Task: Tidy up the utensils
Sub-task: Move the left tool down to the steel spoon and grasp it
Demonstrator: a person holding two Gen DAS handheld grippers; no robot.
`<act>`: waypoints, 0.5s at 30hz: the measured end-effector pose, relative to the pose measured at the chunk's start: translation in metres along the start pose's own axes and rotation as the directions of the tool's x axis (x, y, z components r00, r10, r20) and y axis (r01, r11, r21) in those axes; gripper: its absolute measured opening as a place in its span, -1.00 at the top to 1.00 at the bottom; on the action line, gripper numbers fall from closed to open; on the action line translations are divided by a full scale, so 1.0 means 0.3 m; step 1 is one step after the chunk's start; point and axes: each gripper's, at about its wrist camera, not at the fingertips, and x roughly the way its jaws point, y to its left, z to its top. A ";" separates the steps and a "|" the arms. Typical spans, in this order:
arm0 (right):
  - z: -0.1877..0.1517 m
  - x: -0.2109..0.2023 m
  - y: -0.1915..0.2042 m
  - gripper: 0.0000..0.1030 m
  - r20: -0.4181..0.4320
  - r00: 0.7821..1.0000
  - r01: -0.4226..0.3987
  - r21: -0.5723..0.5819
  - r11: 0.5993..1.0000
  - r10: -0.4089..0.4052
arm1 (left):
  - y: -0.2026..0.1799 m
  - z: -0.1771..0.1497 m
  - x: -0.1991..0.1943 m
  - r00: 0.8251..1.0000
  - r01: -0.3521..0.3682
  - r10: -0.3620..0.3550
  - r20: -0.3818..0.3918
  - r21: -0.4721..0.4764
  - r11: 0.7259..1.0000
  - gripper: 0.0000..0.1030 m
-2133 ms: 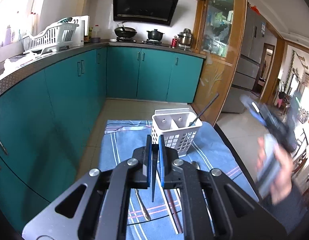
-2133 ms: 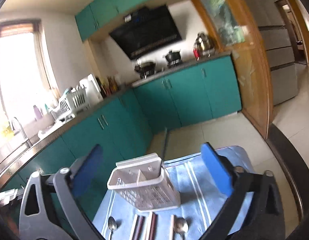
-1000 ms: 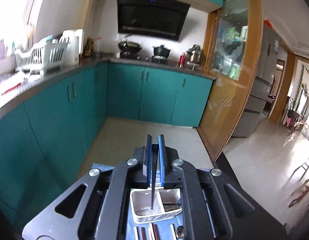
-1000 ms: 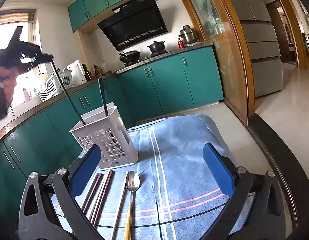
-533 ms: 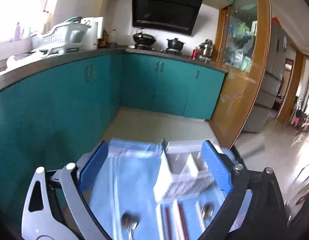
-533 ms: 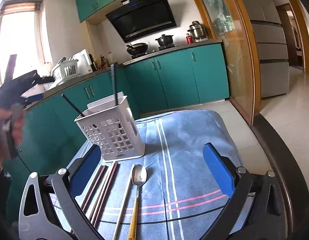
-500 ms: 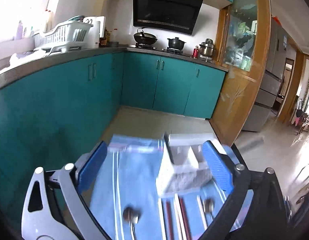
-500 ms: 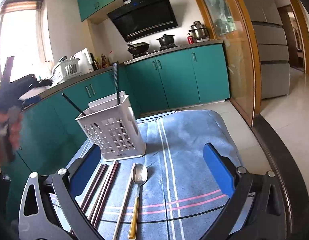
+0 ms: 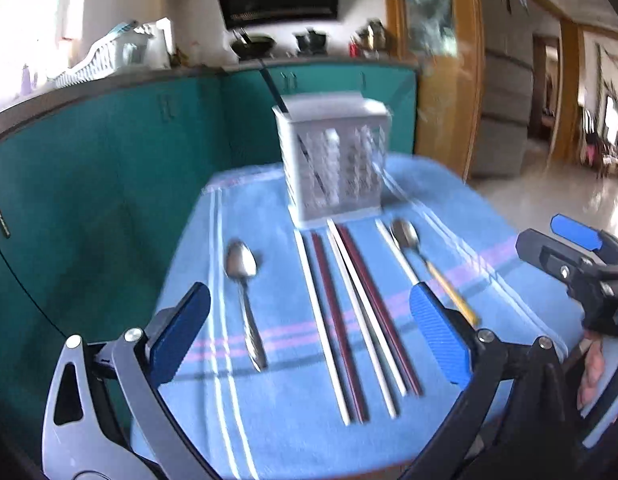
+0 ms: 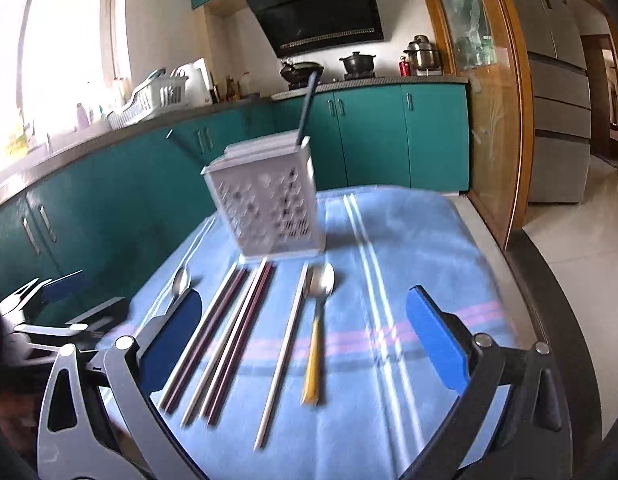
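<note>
A: Entry, both wrist views. Your left gripper (image 9: 309,328) stands with jaws spread wide and nothing between the pads; they have just been opening, and no utensil sits in the gap. Your right gripper (image 10: 305,328) is likewise wide apart and empty.

B: Why is the caddy where it is?

A: The white utensil caddy (image 9: 333,164) stands upright at the far end of the blue striped cloth (image 9: 269,420), with the loose pieces laid in a row in front of it, handles toward you. I judge that layout lets you reach each handle end-on and lift it straight to the caddy. Dark sticks (image 10: 307,108) already stand in it, leaning on the rim; how many, motion blur leaves me unsure.

B: And what lies under your left gripper?

A: The white and dark red chopsticks (image 9: 349,312) run lengthwise between its jaws, below the pads, not touched. The plain silver spoon (image 9: 243,292) lies just inside the left pad. The yellow-handled spoon (image 9: 429,264) lies just beyond the right pad, with a lone white chopstick (image 9: 397,252) beside it.

B: The right gripper?

A: That same spoon and white chopstick lie between its jaws, untouched.
</note>
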 end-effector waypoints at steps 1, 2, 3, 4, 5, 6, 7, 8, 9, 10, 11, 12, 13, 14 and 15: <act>-0.021 -0.012 0.010 -0.93 -0.008 1.000 -0.001 -0.003 1.000 0.001 | 0.003 -0.008 0.005 1.000 0.021 -0.021 -0.013 -0.015 1.000 -0.92; -0.037 -0.024 0.017 -0.93 -0.010 1.000 0.001 -0.006 1.000 -0.001 | 0.006 -0.019 0.007 0.998 0.056 -0.058 -0.031 -0.041 0.998 -0.92; -0.047 -0.032 0.021 -0.93 -0.007 1.000 0.009 -0.010 1.000 -0.009 | 0.011 -0.025 0.010 0.995 0.085 -0.088 -0.049 -0.067 0.994 -0.92; -0.052 -0.039 0.024 -0.93 -0.001 1.000 0.017 -0.013 1.000 -0.017 | 0.020 -0.032 0.014 0.993 0.096 -0.101 -0.059 -0.088 0.991 -0.92; -0.053 -0.045 0.026 -0.93 0.004 1.000 0.022 -0.015 1.000 -0.022 | 0.030 -0.035 0.013 0.992 0.099 -0.107 -0.064 -0.110 0.989 -0.92; -0.052 -0.054 0.026 -0.93 0.013 0.999 0.029 -0.016 0.999 -0.029 | 0.042 -0.037 0.009 0.992 0.100 -0.108 -0.062 -0.126 0.987 -0.92; -0.051 -0.056 0.025 -0.93 0.017 0.999 0.033 -0.017 0.999 -0.032 | 0.051 -0.036 0.006 0.992 0.100 -0.109 -0.063 -0.132 0.986 -0.92; -0.049 -0.056 0.024 -0.93 0.017 0.999 0.035 -0.016 0.999 -0.035 | 0.053 -0.036 0.003 0.992 0.101 -0.110 -0.061 -0.133 0.986 -0.92; -0.050 -0.054 0.020 -0.93 0.016 0.999 0.037 -0.013 0.999 -0.037 | 0.055 -0.035 -0.001 0.992 0.102 -0.110 -0.056 -0.131 0.986 -0.92; -0.049 -0.052 0.014 -0.93 0.014 0.999 0.037 -0.007 0.999 -0.037 | 0.053 -0.034 -0.005 0.993 0.097 -0.103 -0.051 -0.122 0.988 -0.92; -0.047 -0.047 0.007 -0.93 0.009 0.999 0.035 -0.004 0.999 -0.035 | 0.050 -0.032 -0.010 0.994 0.092 -0.097 -0.048 -0.113 0.989 -0.92; -0.048 -0.044 0.005 -0.93 0.006 0.999 0.033 -0.004 0.999 -0.033 | 0.048 -0.031 -0.015 0.995 0.087 -0.092 -0.043 -0.105 0.991 -0.92; -0.050 -0.042 0.004 -0.93 0.005 0.999 0.031 -0.005 0.999 -0.031 | 0.046 -0.030 -0.017 0.995 0.088 -0.092 -0.041 -0.100 0.991 -0.92; -0.051 -0.040 0.004 -0.93 0.004 1.000 0.029 -0.006 1.000 -0.029 | 0.046 -0.028 -0.017 0.994 0.092 -0.097 -0.043 -0.100 0.991 -0.92; -0.053 -0.038 0.006 -0.93 0.003 1.000 0.027 -0.007 1.000 -0.027 | 0.044 -0.022 -0.012 0.994 0.093 -0.098 -0.045 -0.101 0.991 -0.91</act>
